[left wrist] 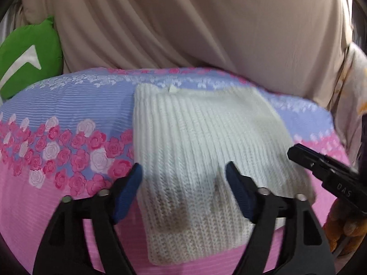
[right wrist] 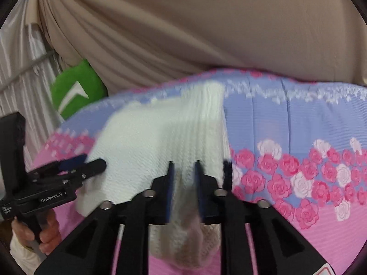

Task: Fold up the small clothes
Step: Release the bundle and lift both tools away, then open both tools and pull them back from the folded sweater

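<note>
1. Two views are given; we take the left wrist view first. The left gripper (left wrist: 183, 174) stands with its blue-padded fingers (left wrist: 128, 192) spread wide and released, one on either side of the near left part of a white knitted garment (left wrist: 201, 142); the pads press on nothing.
2. In the same view we see the garment lying flat, folded to a rough rectangle, on a bed cover (left wrist: 57, 119) printed with pink and white roses on lilac and pink bands. Faint brownish marks show on the knit between the fingers.
3. We note the right gripper (left wrist: 298, 154) entering from the right edge, its tip over the garment's right border; its state cannot be read here. Behind the bed hang a beige drape (left wrist: 206, 23) and a green cushion (left wrist: 29, 55).
4. In the right wrist view, the right gripper (right wrist: 183, 171) has its fingers (right wrist: 170, 190) partly apart, with the garment's (right wrist: 149, 137) near edge between them. Blur prevents us from telling whether the pads grip the knit.
5. We see the left gripper (right wrist: 91, 162) at the left, over the garment's far side, and a hand (right wrist: 43, 231) holding its handle. The rose-printed cover (right wrist: 298, 178) fills the right half.
</note>
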Action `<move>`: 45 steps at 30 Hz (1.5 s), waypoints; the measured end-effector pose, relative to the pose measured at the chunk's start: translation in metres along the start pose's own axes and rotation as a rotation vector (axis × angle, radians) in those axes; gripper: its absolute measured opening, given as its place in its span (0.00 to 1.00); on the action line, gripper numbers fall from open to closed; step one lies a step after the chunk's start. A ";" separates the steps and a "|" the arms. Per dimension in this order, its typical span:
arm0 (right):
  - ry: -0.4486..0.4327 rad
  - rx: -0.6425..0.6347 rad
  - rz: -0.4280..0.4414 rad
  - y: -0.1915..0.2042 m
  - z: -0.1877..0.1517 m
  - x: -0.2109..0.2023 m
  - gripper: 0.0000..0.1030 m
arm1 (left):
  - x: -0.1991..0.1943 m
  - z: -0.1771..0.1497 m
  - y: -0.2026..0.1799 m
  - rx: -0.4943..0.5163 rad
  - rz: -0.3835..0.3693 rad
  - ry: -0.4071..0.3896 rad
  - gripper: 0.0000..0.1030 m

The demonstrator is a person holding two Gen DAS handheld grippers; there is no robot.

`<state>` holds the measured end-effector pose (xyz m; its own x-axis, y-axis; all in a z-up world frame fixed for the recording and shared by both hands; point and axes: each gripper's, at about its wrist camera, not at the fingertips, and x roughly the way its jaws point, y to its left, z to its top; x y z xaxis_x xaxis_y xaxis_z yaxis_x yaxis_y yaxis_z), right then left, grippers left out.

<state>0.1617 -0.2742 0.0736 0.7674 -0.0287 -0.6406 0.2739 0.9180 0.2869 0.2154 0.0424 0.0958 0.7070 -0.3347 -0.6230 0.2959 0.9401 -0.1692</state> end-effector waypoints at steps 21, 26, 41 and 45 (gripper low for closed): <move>0.143 0.076 -0.033 -0.054 0.010 0.085 0.41 | 0.072 0.039 -0.012 0.031 -0.049 0.051 0.60; -0.013 0.072 -0.031 -0.048 0.006 0.024 0.36 | 0.049 0.031 -0.011 -0.003 0.013 0.009 0.61; 0.004 -0.087 -0.147 -0.012 -0.029 -0.002 0.07 | 0.032 -0.008 -0.053 0.069 0.271 0.057 0.63; 0.091 -0.081 -0.188 -0.022 -0.045 0.027 0.07 | 0.032 -0.010 -0.058 0.090 0.299 0.049 0.63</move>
<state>0.1503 -0.2772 0.0183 0.6508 -0.1699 -0.7400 0.3572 0.9286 0.1009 0.2141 -0.0221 0.0782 0.7402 -0.0385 -0.6713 0.1365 0.9862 0.0939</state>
